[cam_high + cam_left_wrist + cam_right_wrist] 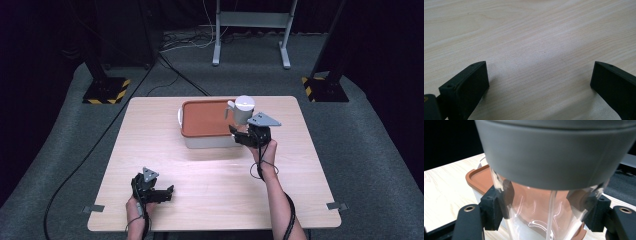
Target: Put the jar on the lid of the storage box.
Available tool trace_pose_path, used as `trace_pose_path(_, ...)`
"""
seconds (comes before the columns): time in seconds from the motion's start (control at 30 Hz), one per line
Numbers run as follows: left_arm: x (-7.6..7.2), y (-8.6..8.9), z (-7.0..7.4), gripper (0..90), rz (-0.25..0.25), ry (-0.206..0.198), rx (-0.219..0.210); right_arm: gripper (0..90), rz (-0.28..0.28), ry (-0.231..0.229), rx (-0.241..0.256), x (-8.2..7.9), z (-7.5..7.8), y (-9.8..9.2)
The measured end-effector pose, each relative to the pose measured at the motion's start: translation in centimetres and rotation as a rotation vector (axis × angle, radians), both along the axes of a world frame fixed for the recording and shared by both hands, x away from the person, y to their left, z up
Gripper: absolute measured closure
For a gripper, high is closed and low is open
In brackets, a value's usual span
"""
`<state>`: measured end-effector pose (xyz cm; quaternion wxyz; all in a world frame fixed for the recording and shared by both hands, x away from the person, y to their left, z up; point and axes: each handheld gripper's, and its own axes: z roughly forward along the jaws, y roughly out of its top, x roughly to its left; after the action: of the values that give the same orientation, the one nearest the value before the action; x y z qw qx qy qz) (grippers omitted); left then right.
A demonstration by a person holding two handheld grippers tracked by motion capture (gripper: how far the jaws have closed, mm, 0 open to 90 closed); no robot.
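Note:
A clear bottle (242, 114) with a grey cap (245, 103) hangs above the right edge of a white box with an orange lid (205, 118). My right gripper (246, 134) is shut on the bottle, its black fingers (496, 206) pressing the clear body (541, 212) just under the cap (554, 152). A thin straw runs down inside the bottle. My left gripper (161, 193) rests low at the table's front left, open, with bare wood (536, 50) between its fingers (466, 85).
The box stands at the back middle of the light wood table (210, 185). Two metal clips (93, 208) sit at the front corners. Beyond the table are grey floor, cables, a metal stand (250, 25) and hazard-striped bases (106, 91).

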<state>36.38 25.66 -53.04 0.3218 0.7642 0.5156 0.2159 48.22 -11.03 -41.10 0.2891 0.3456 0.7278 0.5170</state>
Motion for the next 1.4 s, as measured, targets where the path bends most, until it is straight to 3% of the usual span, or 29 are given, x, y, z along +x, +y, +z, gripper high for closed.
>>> trace_pose_path(1.4, 0.0, 0.0, 0.0, 1.3, 0.0, 0.001, -0.001, 29.8, 0.005, -0.003, -0.005, 1.7, 1.3, 1.0)
